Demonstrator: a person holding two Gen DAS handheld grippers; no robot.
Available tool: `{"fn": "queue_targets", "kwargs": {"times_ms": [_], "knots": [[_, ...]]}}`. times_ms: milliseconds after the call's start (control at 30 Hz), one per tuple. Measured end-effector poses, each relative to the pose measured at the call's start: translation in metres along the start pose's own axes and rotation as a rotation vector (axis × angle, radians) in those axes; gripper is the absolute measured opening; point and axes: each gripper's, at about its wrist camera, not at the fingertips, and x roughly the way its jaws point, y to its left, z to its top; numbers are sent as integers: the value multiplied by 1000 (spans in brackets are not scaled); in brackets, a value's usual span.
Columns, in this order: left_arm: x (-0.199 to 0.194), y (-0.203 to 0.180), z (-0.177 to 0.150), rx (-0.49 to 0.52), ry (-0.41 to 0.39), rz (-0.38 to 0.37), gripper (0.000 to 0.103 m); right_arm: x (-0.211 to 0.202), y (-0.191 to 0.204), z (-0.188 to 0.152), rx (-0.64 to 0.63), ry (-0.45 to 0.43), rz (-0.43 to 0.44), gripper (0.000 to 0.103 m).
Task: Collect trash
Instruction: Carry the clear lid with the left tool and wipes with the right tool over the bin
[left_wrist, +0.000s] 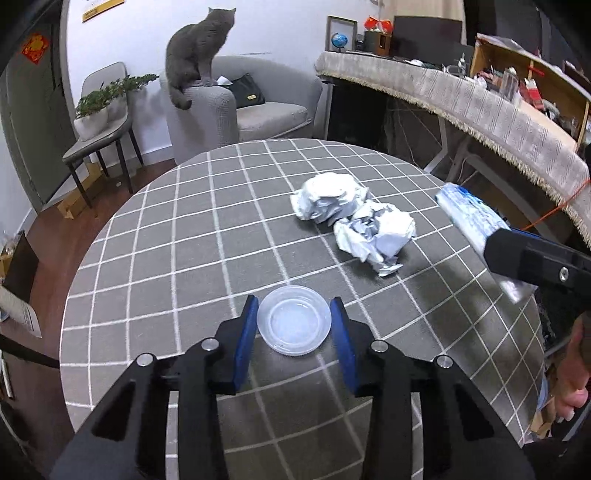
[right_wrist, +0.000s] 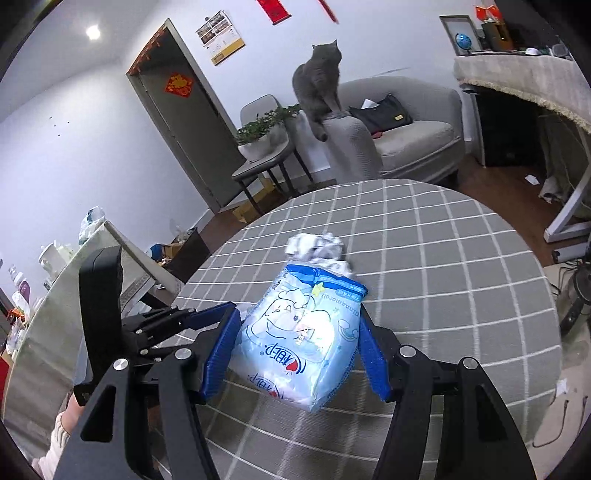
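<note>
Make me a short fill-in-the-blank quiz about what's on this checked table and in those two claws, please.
1. The right gripper holds a blue and white ____.
2. The left gripper straddles a clear round plastic ____.
3. Two lumps of crumpled ____ lie mid-table.
4. On the armchair sits a grey ____.

Missing words: packet; lid; paper; cat

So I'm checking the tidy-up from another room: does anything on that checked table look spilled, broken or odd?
Nothing is spilled or broken. Two crumpled paper wads lie on the table, and a clear plastic lid sits flat between the left gripper fingers. The right gripper holds a blue tissue pack.
</note>
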Motion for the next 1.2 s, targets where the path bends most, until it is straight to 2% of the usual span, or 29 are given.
{"fn": "queue_targets", "kwargs": {"times_ms": [300, 633, 1200], "knots": [[-26, 34, -11, -51, -38, 12, 42, 31, 39, 5, -37, 13, 33, 63], [-60, 95, -27, -132, -71, 85, 42, 74, 90, -2, -94, 62, 87, 63], [-95, 186, -79, -220, -52, 177, 42, 132, 167, -12, -159, 124, 161, 63]]}}
